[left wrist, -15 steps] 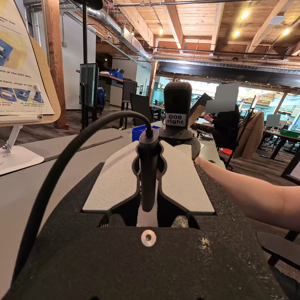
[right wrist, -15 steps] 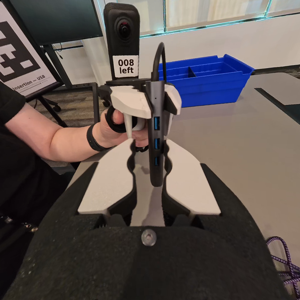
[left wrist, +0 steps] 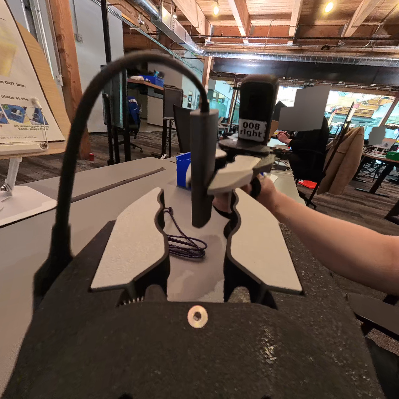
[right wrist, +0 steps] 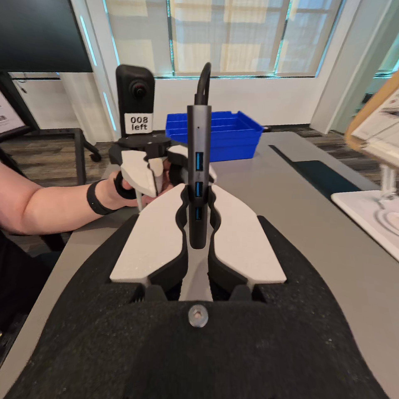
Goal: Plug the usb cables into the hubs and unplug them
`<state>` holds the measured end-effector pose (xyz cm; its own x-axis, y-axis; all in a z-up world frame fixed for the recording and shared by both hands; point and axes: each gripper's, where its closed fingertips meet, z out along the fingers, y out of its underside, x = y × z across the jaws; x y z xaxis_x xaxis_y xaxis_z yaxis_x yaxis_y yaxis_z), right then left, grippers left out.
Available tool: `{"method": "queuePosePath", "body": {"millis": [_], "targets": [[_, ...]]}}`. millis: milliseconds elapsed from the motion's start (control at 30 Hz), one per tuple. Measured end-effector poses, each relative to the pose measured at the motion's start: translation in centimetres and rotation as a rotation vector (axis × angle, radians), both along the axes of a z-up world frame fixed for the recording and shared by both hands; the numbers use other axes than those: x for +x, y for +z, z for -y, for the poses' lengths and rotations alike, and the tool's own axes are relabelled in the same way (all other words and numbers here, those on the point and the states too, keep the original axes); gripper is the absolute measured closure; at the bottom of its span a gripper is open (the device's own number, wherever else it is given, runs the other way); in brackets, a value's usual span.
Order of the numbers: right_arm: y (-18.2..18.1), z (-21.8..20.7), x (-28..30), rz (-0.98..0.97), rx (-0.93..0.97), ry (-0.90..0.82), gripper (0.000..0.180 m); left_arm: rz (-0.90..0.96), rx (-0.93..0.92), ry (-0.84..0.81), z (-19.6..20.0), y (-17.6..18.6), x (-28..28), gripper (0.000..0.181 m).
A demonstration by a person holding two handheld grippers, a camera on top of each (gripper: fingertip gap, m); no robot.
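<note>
Between the white fingers of the right gripper [right wrist: 198, 194] stands a grey USB hub [right wrist: 198, 172], held upright; the jaws are closed on its lower half, at the level of the middle blue port. Three blue ports face the right wrist camera, and a black cable [right wrist: 204, 84] leaves the hub's top end. The left gripper [left wrist: 197, 203] is open, its fingers spread wide with nothing between them; the hub [left wrist: 203, 166] hangs just beyond its fingertips, and the black cable [left wrist: 71, 164] arches over to the left. On the grey table [left wrist: 194, 280] below the open jaws lies a coiled purple braided USB cable [left wrist: 185, 244]. A blue bin [right wrist: 226, 138] sits at the table's far edge.
</note>
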<state>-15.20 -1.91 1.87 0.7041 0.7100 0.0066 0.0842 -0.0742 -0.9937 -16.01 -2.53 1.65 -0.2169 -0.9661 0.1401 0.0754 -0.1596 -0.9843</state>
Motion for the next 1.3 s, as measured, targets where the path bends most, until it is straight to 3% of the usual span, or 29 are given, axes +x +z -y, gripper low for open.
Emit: {"method": "queuePosePath", "body": {"millis": [300, 433, 567, 767, 933, 1067, 1300], "targets": [[10.9, 5.5, 17.2, 0.062, 0.068, -0.44, 0.164, -0.085, 0.043, -0.028, 1.2, -1.6, 1.0, 0.126], [12.1, 10.3, 26.4, 0.122, -0.025, -0.666, 0.163, -0.123, 0.071, -0.023, 1.5, -2.2, 1.3, 0.126], [8.2, 15.4, 34.5, 0.205, -0.229, -0.917, 0.163, -0.129, 0.079, -0.014, 1.5, -2.2, 1.4, 0.127], [-3.8, 20.8, 42.1, 0.357, -0.635, -1.239, 0.163, -0.119, 0.068, -0.002, 1.2, -2.0, 1.3, 0.127], [-11.0, 20.1, 43.5, 0.373, -0.843, -1.294, 0.163, -0.13, 0.057, 0.014, 0.6, -2.4, 1.4, 0.127], [-14.8, 19.0, 42.8, 0.467, -0.994, -1.22, 0.162, -0.138, 0.042, 0.028, 0.1, -2.7, 1.4, 0.128], [-16.1, 18.1, 41.4, 0.529, -1.098, -1.124, 0.154, -0.151, 0.013, 0.047, -0.5, -2.9, 1.4, 0.127]]}}
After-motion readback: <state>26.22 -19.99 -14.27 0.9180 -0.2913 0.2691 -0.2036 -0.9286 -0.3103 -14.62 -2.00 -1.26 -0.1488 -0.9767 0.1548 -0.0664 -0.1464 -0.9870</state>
